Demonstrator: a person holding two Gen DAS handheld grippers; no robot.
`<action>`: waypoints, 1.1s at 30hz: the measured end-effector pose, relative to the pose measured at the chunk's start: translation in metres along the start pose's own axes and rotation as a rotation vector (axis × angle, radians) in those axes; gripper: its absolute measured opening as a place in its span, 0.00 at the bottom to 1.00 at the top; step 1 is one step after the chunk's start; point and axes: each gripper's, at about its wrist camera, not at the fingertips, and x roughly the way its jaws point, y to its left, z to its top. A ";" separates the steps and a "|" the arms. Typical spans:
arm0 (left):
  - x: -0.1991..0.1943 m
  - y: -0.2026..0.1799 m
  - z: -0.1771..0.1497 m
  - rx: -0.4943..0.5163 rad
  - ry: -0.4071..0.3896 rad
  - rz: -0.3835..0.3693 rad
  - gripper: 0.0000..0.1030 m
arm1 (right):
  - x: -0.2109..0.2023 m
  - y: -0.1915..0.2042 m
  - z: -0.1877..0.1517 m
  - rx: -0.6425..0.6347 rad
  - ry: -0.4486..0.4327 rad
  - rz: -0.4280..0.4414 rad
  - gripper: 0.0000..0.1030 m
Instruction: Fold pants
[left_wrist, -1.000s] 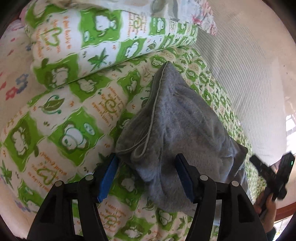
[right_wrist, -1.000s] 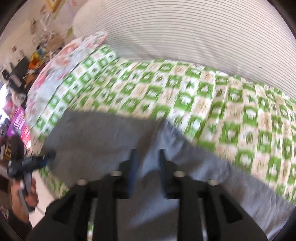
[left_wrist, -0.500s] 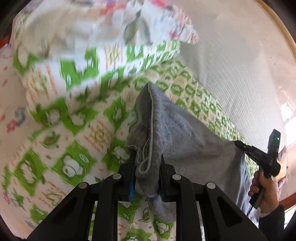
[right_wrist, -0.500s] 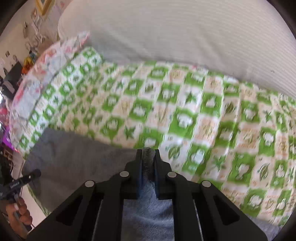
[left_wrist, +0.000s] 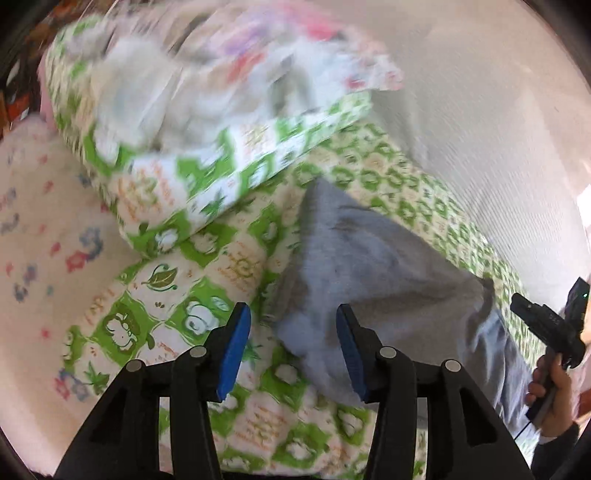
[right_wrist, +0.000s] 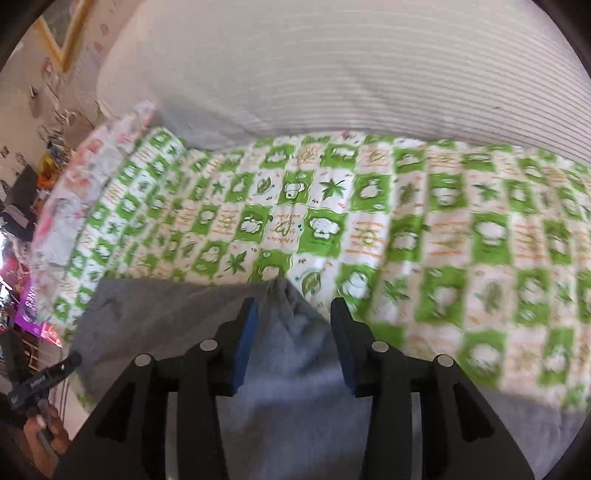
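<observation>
The grey pants (left_wrist: 369, 266) lie folded on a green-and-white patterned quilt (left_wrist: 207, 280). My left gripper (left_wrist: 291, 311) hangs just above their near corner. Its jaws are opening, and the blue pads stand clear of the cloth, one on either side of the corner. In the right wrist view the pants (right_wrist: 166, 317) spread to the left and below. My right gripper (right_wrist: 292, 305) straddles a raised fold of them. Its jaws are also opening, with the fabric loose between the pads. Each gripper shows at the edge of the other's view, held in a hand (left_wrist: 554, 384).
A folded green-patterned quilt (left_wrist: 221, 155) with a floral cover on top lies behind the pants on the left. A white striped cushion (right_wrist: 351, 74) runs along the far side. A pink floral sheet (left_wrist: 40, 229) lies at the left, and room clutter (right_wrist: 22, 221) beyond it.
Half a second ago both grippers were pinched shut on folds of the pants. Now both have let go and stand open. The left one has lifted slightly.
</observation>
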 end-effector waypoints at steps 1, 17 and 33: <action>-0.005 -0.010 -0.001 0.029 -0.010 0.000 0.49 | -0.014 -0.005 -0.008 0.005 -0.008 -0.001 0.43; 0.024 -0.224 -0.049 0.427 0.153 -0.276 0.55 | -0.165 -0.128 -0.118 0.251 -0.110 -0.120 0.47; 0.037 -0.419 -0.149 0.832 0.321 -0.468 0.59 | -0.309 -0.265 -0.212 0.602 -0.318 -0.311 0.47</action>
